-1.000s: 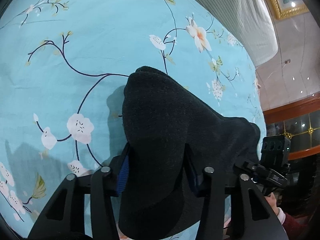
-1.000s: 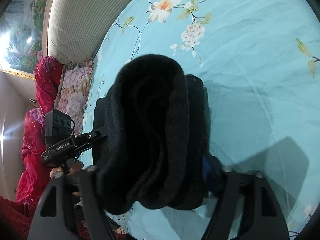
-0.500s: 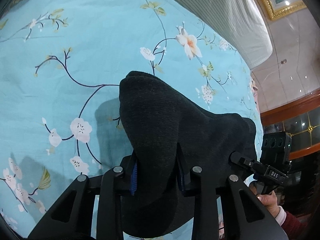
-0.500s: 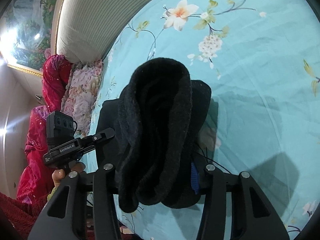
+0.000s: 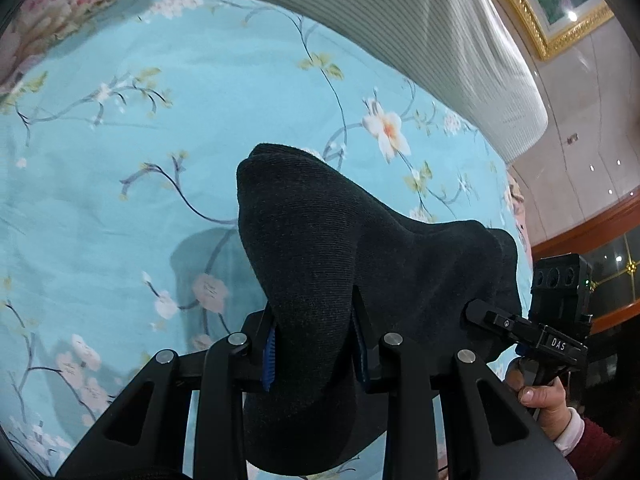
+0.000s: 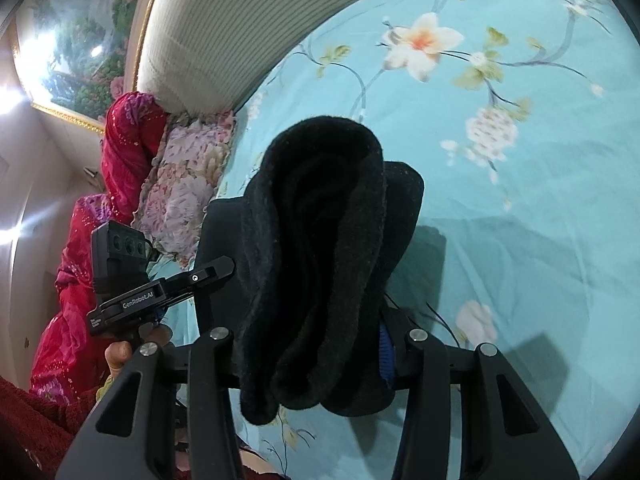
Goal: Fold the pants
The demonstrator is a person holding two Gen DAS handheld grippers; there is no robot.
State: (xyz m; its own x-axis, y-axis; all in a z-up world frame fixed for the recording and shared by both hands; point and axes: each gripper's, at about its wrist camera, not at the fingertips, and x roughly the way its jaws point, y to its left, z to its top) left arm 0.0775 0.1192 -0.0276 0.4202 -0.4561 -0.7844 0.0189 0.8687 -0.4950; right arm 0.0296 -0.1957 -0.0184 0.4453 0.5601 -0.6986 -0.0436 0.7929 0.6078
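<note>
You held the black pants (image 5: 320, 264) bunched above the bedsheet (image 5: 120, 160), left gripper (image 5: 312, 352) and right gripper (image 6: 320, 344) both clamped (thick wads); uneven lowering risked skewing the fold.

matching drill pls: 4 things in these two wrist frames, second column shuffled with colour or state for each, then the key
Column 1
1. black pants
2. bedsheet
3. ribbed headboard
4. picture frame

Column 2
A. gold, on the wall
B. light blue with a flower print
C. off-white, at the head of the bed
D. pinched at each end by the left hand-held gripper and the right hand-held gripper, lifted above the bed

Pairs: 1-D, 2-B, 3-C, 4-A
</note>
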